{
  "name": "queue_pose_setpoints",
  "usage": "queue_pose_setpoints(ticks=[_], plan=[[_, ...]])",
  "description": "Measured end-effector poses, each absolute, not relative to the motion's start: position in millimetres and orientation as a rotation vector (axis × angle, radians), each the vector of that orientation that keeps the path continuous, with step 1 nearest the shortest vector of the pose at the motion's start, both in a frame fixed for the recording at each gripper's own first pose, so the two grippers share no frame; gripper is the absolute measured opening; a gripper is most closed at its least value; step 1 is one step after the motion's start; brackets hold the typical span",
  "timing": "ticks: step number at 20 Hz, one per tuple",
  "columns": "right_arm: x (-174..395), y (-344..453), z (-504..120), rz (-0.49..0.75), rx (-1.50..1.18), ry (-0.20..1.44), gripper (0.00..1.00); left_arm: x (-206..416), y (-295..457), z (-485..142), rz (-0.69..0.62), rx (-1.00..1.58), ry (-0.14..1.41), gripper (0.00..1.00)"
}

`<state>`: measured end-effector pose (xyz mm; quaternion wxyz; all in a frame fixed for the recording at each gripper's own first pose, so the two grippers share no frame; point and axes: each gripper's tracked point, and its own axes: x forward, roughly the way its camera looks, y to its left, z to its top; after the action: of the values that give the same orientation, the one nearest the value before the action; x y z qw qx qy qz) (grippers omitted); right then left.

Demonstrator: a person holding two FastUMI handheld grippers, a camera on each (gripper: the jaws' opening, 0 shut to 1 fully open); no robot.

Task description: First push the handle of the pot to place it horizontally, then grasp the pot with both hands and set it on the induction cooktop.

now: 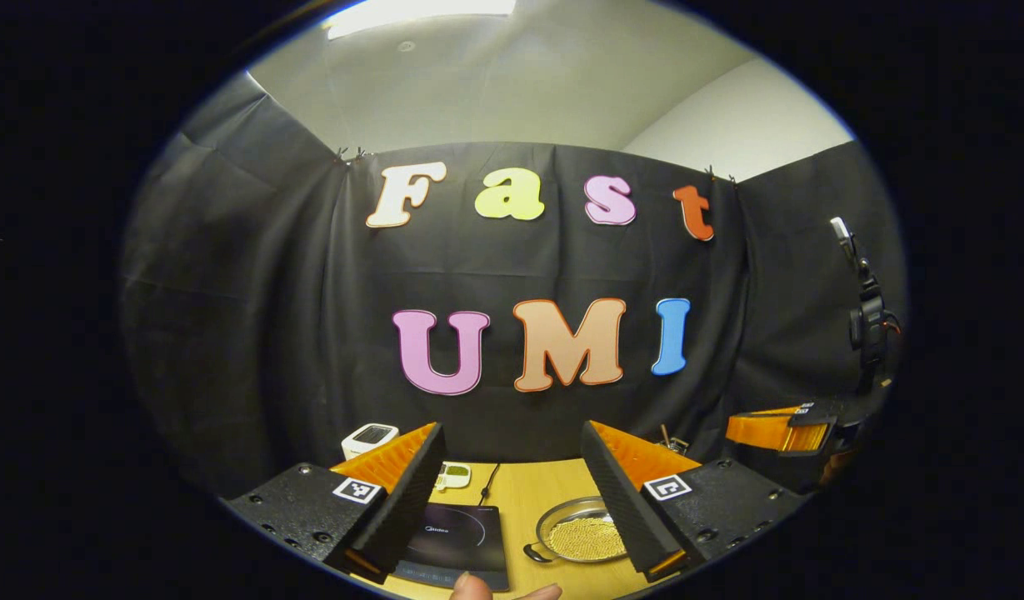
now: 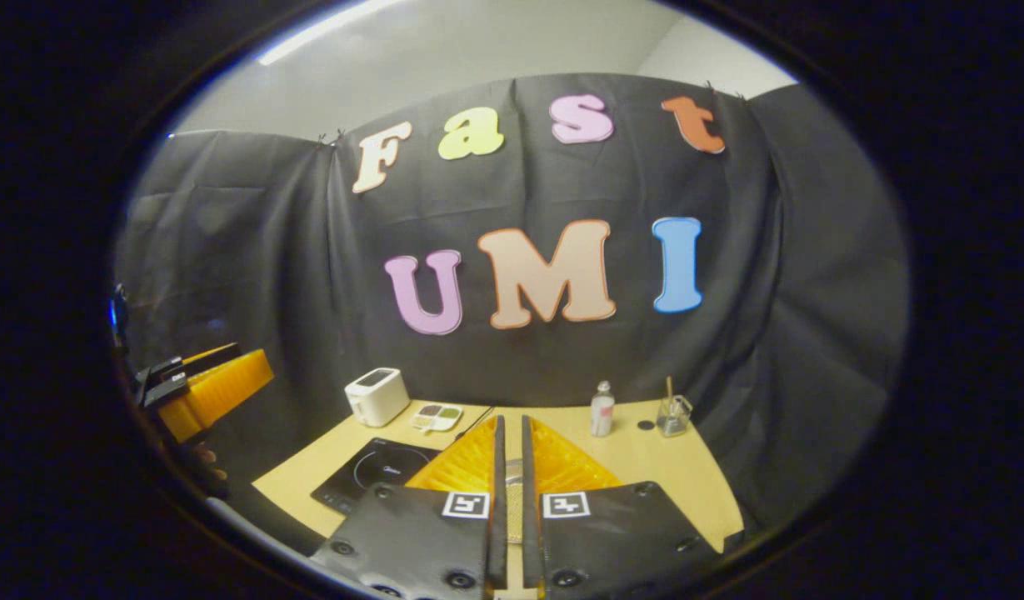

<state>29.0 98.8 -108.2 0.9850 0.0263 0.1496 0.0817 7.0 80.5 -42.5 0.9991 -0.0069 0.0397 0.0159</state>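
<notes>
1. Step: pre-push. Left tongs [image 1: 512, 500] spread wide, right tongs [image 2: 512, 467] nearly closed, nothing gripped; both above the tan wooden surface [image 2: 645, 467].
2. Shallow round steel pot [image 1: 580, 533] w/ small loop handle [image 1: 535, 552], yellow grains inside, sits just right of flat glossy black induction cooktop [image 1: 457, 537].
3. Next, IMO: lower tongs, nudge handle horizontal.

Both cameras sit high above the near edge of the desk [image 2: 645, 467], facing the far cloth wall [image 1: 312, 333]. The left gripper view looks slightly upward; the right gripper view tilts lower. Both take in the induction cooktop [image 1: 457, 537] and the white toaster [image 2: 377, 396].
</notes>
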Motion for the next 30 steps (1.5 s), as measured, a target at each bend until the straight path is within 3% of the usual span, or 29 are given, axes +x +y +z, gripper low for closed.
queue_pose_setpoints(ticks=[2,3,4,6,7,9,10,13,17,24,25,26,29,30], plan=[[38.9,96.6,-127.6,0.182,0.061,0.349,0.08,18.3,79.3,-49.7,0.042,-0.025,0.100,0.99],[42.7,98.8,-137.3,0.194,0.074,0.368,0.03,23.5,79.8,-54.6,0.049,-0.029,0.114,0.98],[47.1,100.9,-146.0,0.209,0.083,0.384,0.13,27.8,80.3,-59.6,0.059,-0.030,0.123,0.98],[52.9,103.2,-171.0,0.227,0.092,0.441,0.03,34.9,85.2,-67.1,0.079,-0.026,0.144,0.99],[54.0,107.1,-180.3,0.238,0.102,0.461,0.07,37.9,85.9,-68.0,0.082,-0.033,0.139,0.99],[55.7,115.4,-200.5,0.260,0.102,0.511,0.00,45.4,91.6,-76.8,0.090,-0.040,0.151,0.99],[56.6,119.8,-211.4,0.264,0.098,0.544,0.04,50.4,95.3,-83.3,0.085,-0.046,0.164,0.99],[59.6,141.4,-243.1,0.271,0.094,0.631,0.00,68.7,112.4,-99.4,0.059,-0.056,0.176,0.99],[58.2,171.3,-293.5,0.218,0.108,0.773,0.04,90.7,143.9,-124.7,0.013,-0.037,0.211,0.99],[53.7,211.5,-376.1,0.135,0.119,0.962,0.04,116.0,187.8,-172.0,-0.065,-0.030,0.265,0.99],[52.7,216.5,-387.3,0.128,0.121,0.986,0.00,118.5,192.8,-173.9,-0.071,-0.036,0.265,0.99],[52.4,219.2,-397.0,0.119,0.118,1.011,0.04,120.7,197.2,-175.9,-0.076,-0.041,0.267,0.99],[43.1,217.1,-431.6,0.096,0.043,1.102,0.00,121.9,210.3,-189.3,-0.080,-0.047,0.288,0.99],[39.7,216.7,-440.0,0.099,0.012,1.135,0.04,122.0,213.6,-191.1,-0.079,-0.055,0.289,0.99]])
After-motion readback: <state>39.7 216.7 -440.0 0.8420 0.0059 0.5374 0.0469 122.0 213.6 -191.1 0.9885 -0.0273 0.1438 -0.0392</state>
